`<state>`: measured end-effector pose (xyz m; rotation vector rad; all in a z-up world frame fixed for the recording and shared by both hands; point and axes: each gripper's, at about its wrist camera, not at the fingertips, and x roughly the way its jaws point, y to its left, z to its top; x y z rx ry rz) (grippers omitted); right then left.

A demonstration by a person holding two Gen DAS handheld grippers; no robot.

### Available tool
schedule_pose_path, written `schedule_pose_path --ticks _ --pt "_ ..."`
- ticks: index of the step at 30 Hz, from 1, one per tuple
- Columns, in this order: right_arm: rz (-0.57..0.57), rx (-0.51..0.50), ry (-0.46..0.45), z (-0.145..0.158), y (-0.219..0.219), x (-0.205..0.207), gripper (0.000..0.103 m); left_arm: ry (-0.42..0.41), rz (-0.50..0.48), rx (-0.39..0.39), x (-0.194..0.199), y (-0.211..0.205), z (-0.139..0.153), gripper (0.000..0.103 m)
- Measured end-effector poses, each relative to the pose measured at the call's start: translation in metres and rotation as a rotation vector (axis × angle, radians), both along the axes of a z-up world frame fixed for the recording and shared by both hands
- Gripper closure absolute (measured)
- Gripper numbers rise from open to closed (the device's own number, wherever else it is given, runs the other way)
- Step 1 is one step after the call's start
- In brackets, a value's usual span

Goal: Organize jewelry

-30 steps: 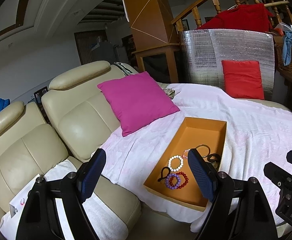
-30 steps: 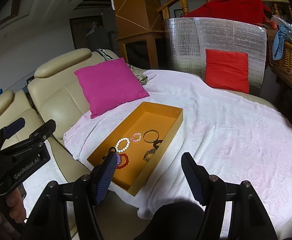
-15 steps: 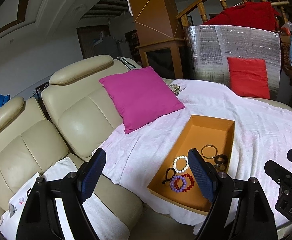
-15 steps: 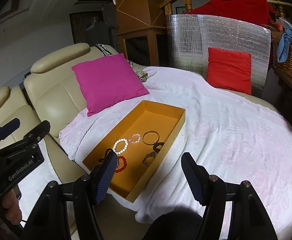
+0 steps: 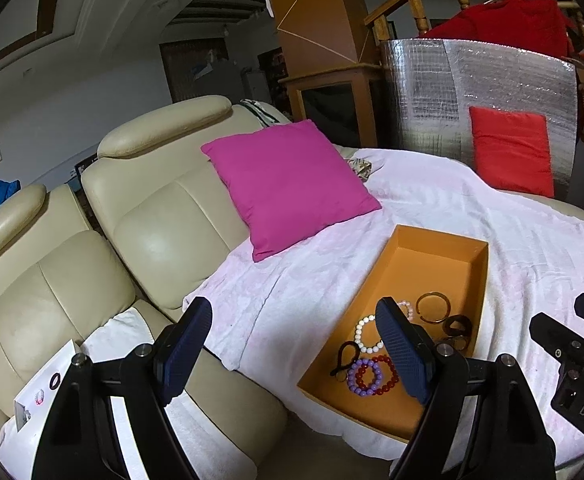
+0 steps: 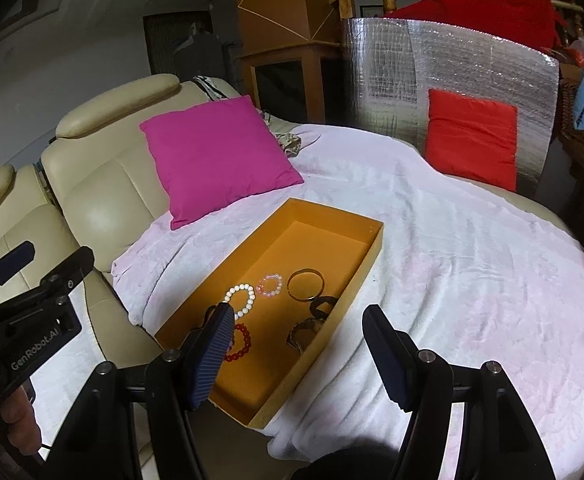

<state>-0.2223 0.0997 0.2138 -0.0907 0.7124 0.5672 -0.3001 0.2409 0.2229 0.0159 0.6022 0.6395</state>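
I held my left tool [image 5: 292, 344] and my right tool [image 6: 296, 354] released, nothing between the fingers of either, both above the near edge of the sofa's white blanket [image 6: 472, 248]. The orange tray [image 6: 374, 248] lay on that blanket with the jewelry in its near half: a white bead bracelet [image 6: 241, 300], a small pink one [image 6: 270, 284], a brass bangle [image 6: 306, 284] and a red bead bracelet [image 6: 241, 342], which my right tool's finger partly hid. Dark pieces by the tray's wall were hard to make out.
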Motion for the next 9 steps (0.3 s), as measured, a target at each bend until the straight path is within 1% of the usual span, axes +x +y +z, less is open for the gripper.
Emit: schedule_pose_path --ticks 3,5,7,9 --pt "-0.012 0.031 0.008 -0.003 -0.01 0.011 0.033 0.001 -0.01 0.007 0.01 -0.005 -0.003 0.019" --pt "-0.042 0.054 0.016 -0.005 -0.026 0.023 0.033 -0.013 -0.05 0.01 0.019 -0.017 -0.004 0.019" --pt "-0.106 0.065 0.013 -0.011 -0.057 0.041 0.033 -0.015 -0.125 -0.003 0.038 -0.04 -0.005 0.019" --pt "-0.188 0.057 0.012 -0.02 -0.093 0.063 0.033 0.006 -0.237 -0.03 0.071 -0.074 -0.01 0.019"
